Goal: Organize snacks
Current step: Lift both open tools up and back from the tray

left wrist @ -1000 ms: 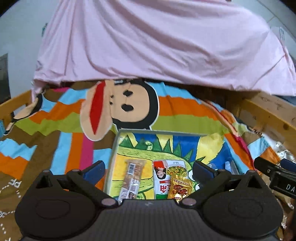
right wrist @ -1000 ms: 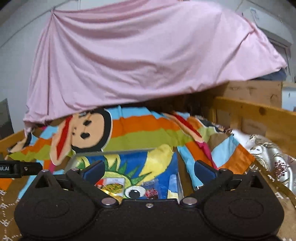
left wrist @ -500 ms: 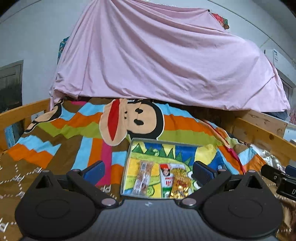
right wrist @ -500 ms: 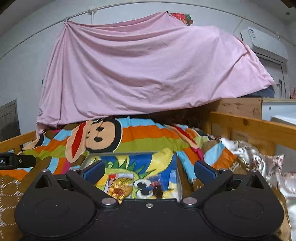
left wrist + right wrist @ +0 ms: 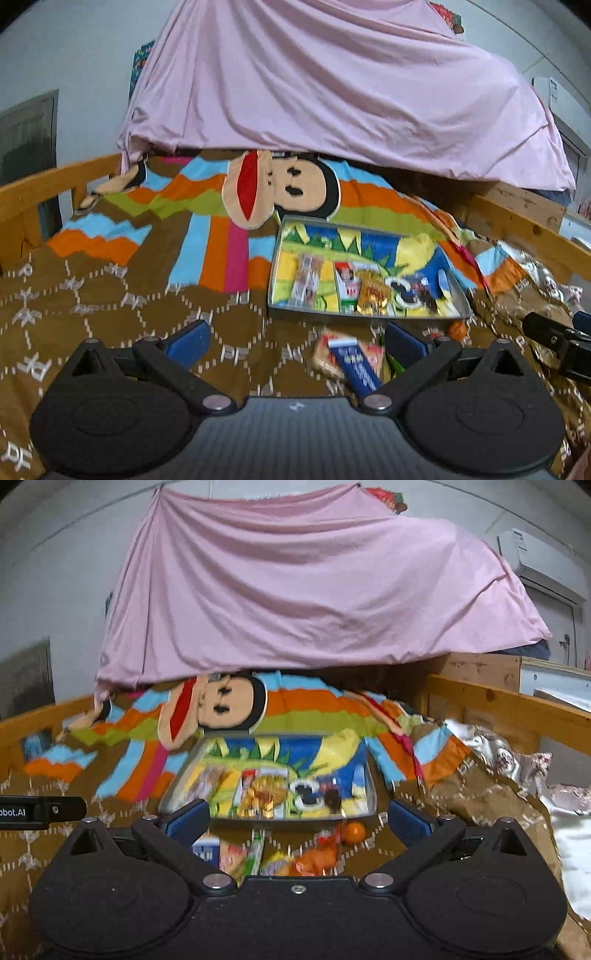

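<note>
Left jaws: the left gripper (image 5: 295, 338) hovers with its jaws spread wide and nothing between them, over the brown blanket (image 5: 110, 295) just short of the tray.
Right jaws: the right gripper (image 5: 297, 818) is likewise wide apart and empty, hanging on the near side of the tray.
Nearest snack: a blue packet (image 5: 354, 363) lies on a biscuit pack (image 5: 332, 356) on the blanket, just in front of the tray's near edge and close to the left gripper's right finger (image 5: 404, 343).
Other loose snacks: from the right wrist view, an orange ball (image 5: 352, 830), an orange wrapper (image 5: 317, 860) and a green stick pack (image 5: 255, 853) lie in a blurred heap, also just before the tray; I cannot tell which touch.
Tray: the tray (image 5: 275, 273) sits on the blanket with a cartoon-printed floor; a long bar (image 5: 306, 280), a red-and-white packet (image 5: 347, 282) and a gold packet (image 5: 373, 293) lie side by side inside it.
Step in hand: judging by the layout, picking a loose snack to carry into the tray.
Doing it well: lower over one packet only, jaws across its narrow width; the blanket is soft, so press lightly and close slowly to avoid pinching cloth.
Placement: set it down in the open part of the tray, beside the row, not on it.
Risk: flat foil packs may slip or lift a neighbour.
</note>
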Demonstrator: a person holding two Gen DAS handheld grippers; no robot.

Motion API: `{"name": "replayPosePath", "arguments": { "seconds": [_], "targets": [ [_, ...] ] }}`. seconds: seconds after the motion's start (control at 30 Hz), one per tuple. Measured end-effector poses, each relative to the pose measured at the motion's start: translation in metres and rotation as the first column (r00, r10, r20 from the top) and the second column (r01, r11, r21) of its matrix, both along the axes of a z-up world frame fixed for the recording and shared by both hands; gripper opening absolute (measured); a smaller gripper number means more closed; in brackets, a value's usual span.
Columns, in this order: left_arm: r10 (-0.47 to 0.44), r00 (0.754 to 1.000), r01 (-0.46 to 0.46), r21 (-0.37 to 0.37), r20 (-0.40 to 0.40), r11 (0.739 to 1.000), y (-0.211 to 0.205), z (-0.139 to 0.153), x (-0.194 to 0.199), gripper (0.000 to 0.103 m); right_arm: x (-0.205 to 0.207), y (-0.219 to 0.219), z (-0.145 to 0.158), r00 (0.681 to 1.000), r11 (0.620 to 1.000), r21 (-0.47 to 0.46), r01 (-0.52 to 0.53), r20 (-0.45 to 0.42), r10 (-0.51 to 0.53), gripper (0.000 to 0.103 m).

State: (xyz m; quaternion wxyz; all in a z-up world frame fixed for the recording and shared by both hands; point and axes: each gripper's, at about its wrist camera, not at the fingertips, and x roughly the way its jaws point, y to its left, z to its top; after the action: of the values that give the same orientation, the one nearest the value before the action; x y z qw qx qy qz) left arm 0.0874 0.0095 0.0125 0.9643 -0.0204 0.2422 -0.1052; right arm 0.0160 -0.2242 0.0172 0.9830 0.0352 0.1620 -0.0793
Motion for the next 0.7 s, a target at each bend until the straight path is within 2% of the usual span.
{"name": "replayPosePath", "arguments": {
  "seconds": [0.13,0.33,0.53,0.7],
  "targets": [
    [-0.034,0.993,0.033,-0.015,-0.11,0.999,0.006,-0.016,-0.001,0.103,0.002,0.008,-0.011,0.993,1.0,-0.026,-0.017,-0.119,0.014,0.102],
    [-0.051,0.966,0.052,-0.001,-0.255,0.999,0.004,-0.038,0.005,0.103,0.023,0.017,-0.035,0.944,0.998,-0.052,-0.046,-0.329,0.027,0.102],
    [-0.049,0.948,0.063,0.036,-0.316,0.997,-0.002,-0.05,0.008,0.103,0.032,0.019,-0.046,0.915,0.998,-0.049,-0.05,-0.401,0.026,0.102],
    [-0.037,0.931,0.046,0.017,-0.363,0.999,-0.005,-0.053,0.016,0.102,0.04,0.019,-0.052,0.894,0.997,-0.048,-0.057,-0.446,0.03,0.102]
  ]
}}
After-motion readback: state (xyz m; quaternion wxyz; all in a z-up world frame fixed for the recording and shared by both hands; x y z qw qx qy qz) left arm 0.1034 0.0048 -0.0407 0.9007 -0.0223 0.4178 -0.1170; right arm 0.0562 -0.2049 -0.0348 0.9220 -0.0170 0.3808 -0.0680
